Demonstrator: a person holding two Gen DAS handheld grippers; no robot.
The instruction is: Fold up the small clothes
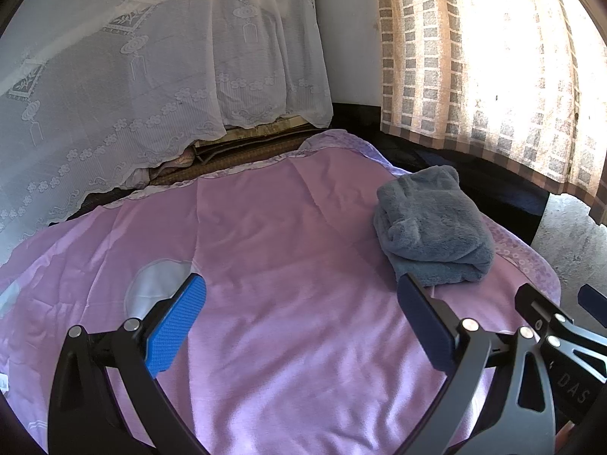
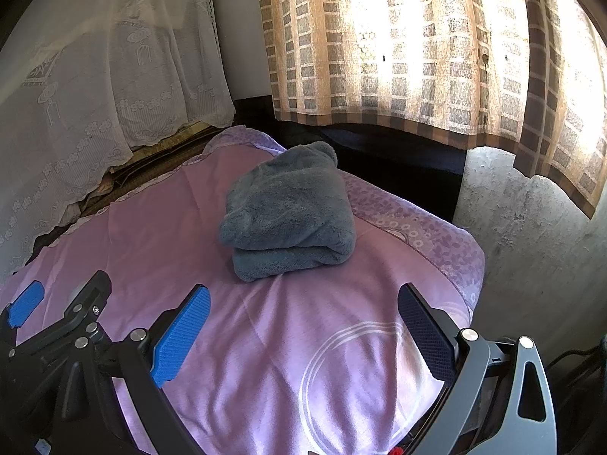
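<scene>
A grey fleecy garment (image 1: 432, 227) (image 2: 288, 214) lies folded into a thick bundle at the far right of the pink sheet (image 1: 265, 265) (image 2: 182, 220). My left gripper (image 1: 301, 326) hovers open over the middle of the sheet, nothing between its blue pads; the bundle sits just beyond its right finger. My right gripper (image 2: 303, 335) is open too, empty, a short way in front of the bundle. Each wrist view catches the other gripper at its edge.
A white lace curtain (image 1: 132, 76) hangs at the back left over stacked mats (image 1: 246, 148). A checked curtain (image 2: 417, 49) covers the bright window at the right. Beyond the sheet's right edge lies bare concrete floor (image 2: 531, 235).
</scene>
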